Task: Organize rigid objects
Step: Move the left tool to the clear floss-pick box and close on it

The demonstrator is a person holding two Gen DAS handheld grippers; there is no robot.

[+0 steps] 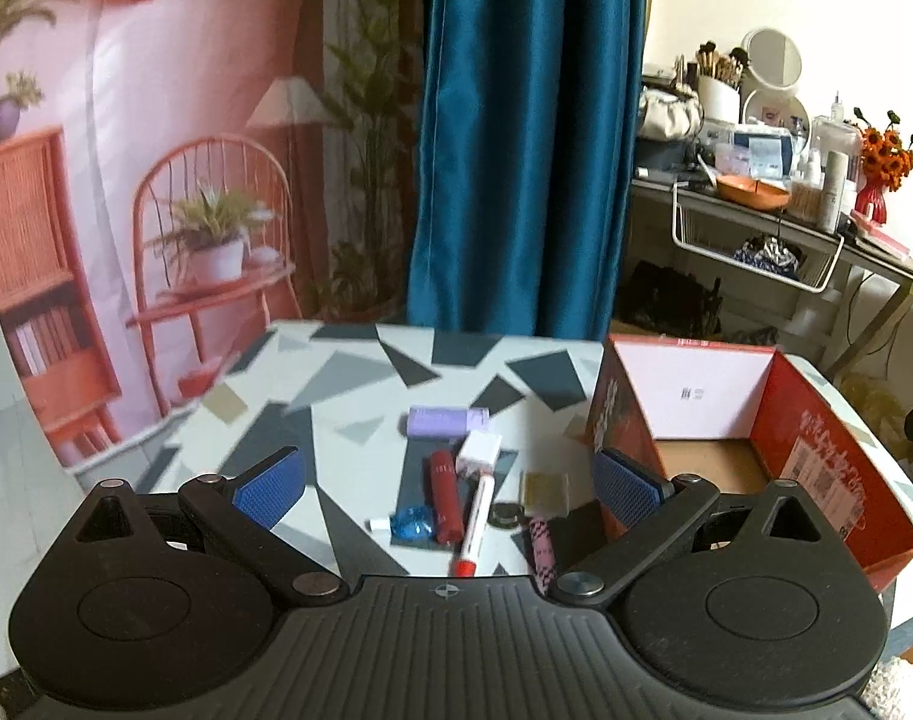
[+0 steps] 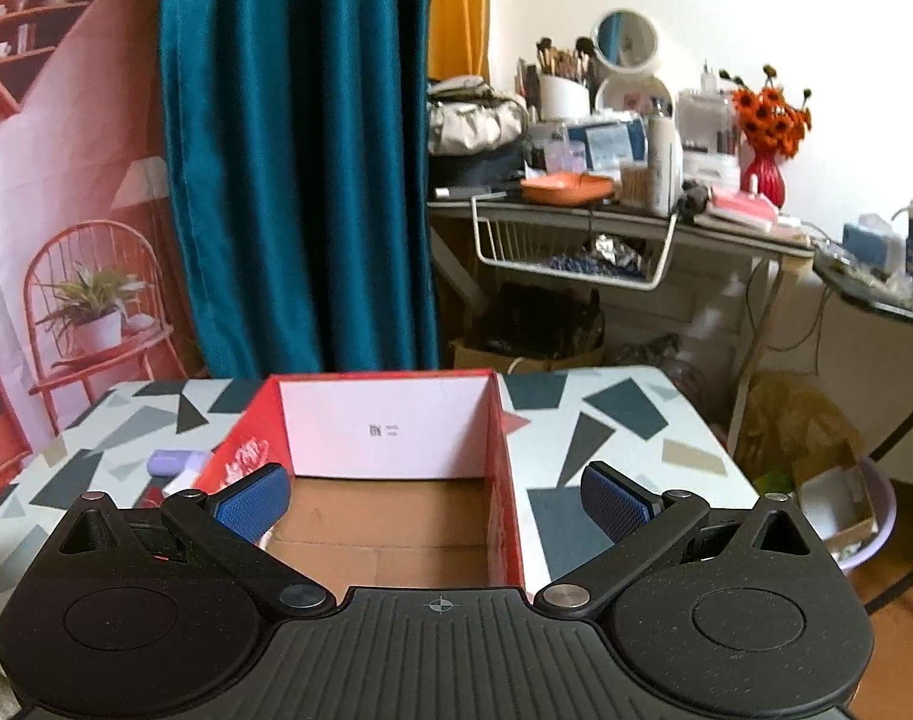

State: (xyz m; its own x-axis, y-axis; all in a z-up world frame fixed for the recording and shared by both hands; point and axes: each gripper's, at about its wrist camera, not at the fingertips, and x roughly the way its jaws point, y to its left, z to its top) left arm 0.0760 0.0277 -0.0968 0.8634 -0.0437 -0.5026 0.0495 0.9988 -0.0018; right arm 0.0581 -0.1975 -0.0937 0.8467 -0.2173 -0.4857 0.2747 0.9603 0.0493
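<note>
Small items lie grouped on the patterned table (image 1: 336, 384): a lilac case (image 1: 447, 422), a white cube charger (image 1: 478, 450), a red tube (image 1: 445, 496), a white marker with a red cap (image 1: 475, 525), a blue wrapped piece (image 1: 413, 522), a gold square (image 1: 544, 491), a dark round disc (image 1: 507, 516) and a pink checkered stick (image 1: 541, 549). My left gripper (image 1: 447, 483) hovers open above them, holding nothing. A red open box (image 2: 390, 438) with a bare cardboard floor stands to their right. My right gripper (image 2: 435, 501) hangs open over it, holding nothing.
A teal curtain (image 1: 516, 138) and a printed pink backdrop (image 1: 156, 180) hang behind the table. At the right is a cluttered desk (image 2: 636, 216) with a wire basket (image 2: 570, 252), a mirror and orange flowers. Boxes and a lilac tub (image 2: 846, 522) sit on the floor.
</note>
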